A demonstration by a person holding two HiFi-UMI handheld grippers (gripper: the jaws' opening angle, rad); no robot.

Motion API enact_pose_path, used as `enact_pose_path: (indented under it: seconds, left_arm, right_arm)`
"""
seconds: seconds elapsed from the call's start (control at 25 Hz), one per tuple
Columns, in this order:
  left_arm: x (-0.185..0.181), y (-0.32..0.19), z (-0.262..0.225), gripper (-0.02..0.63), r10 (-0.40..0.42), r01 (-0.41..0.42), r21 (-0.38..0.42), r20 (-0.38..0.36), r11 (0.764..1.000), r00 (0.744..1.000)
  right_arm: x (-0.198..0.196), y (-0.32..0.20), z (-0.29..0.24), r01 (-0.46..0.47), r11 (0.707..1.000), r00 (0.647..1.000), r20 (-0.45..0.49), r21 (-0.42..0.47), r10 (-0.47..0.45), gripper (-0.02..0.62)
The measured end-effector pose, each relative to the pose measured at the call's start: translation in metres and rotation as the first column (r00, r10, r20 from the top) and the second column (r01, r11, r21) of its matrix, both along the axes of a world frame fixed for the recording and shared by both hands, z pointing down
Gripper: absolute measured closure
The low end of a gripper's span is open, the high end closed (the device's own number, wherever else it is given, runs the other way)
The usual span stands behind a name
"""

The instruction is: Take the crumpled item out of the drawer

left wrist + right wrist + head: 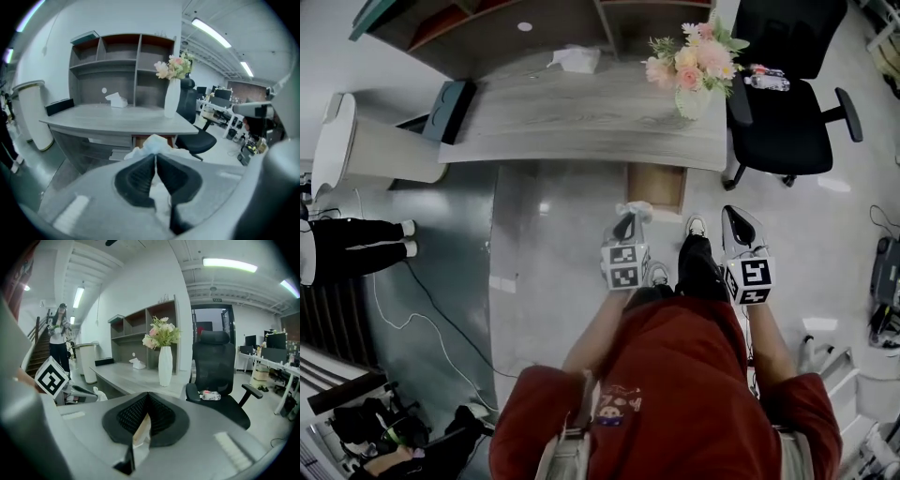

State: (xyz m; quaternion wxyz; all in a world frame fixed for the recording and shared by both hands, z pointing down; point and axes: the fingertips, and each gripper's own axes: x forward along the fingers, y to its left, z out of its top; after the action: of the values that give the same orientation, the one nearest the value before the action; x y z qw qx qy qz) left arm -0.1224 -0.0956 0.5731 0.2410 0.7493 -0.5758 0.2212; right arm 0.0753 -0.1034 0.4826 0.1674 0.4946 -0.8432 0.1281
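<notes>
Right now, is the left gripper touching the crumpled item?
Touching. In the left gripper view, the left gripper has its fingers pinched on the crumpled item, bulging past their tips.

Crumpled white item (154,142) in left tool (154,156)

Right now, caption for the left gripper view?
Left hand-held gripper shut on the crumpled white item, desk with flower vase beyond.

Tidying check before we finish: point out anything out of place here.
The drawer under the desk stands open, and a bottle lies on its side on the seat of the office chair. The left gripper grips the crumpled item.
</notes>
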Motion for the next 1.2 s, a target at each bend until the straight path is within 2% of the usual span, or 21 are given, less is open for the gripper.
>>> enact_pose_path:
  seconds: [0.2,0.4,0.68,0.96,1.2]
  left_arm:
    - [0.003,0.011,-0.039,0.597,0.026,-0.025,0.074,-0.005,0.997,1.0]
    - [0.004,0.013,-0.085,0.597,0.067,-0.072,0.184,0.035,0.98,0.997]
    - [0.006,0.026,-0.146,0.597,0.08,-0.082,0.344,0.019,0.935,0.997]
    - [0.002,0.044,-0.19,0.597,0.093,-0.094,0.498,0.027,0.862,0.995]
    - [-0.004,0.052,-0.193,0.597,0.094,-0.1,0.513,0.036,0.853,0.995]
  right_arm:
    - [0.007,0.001,-0.02,-0.031,0.998,1.0,0.002,0.047,0.031,0.595]
    - [0.015,0.007,-0.038,-0.086,0.994,0.996,0.033,0.074,0.083,0.595]
    - [0.017,0.028,-0.06,-0.097,0.989,0.995,0.035,0.108,0.094,0.595]
    - [0.018,0.048,-0.083,-0.104,0.983,0.994,0.037,0.151,0.099,0.595]
    - [0.021,0.059,-0.079,-0.119,0.983,0.993,0.037,0.142,0.115,0.595]
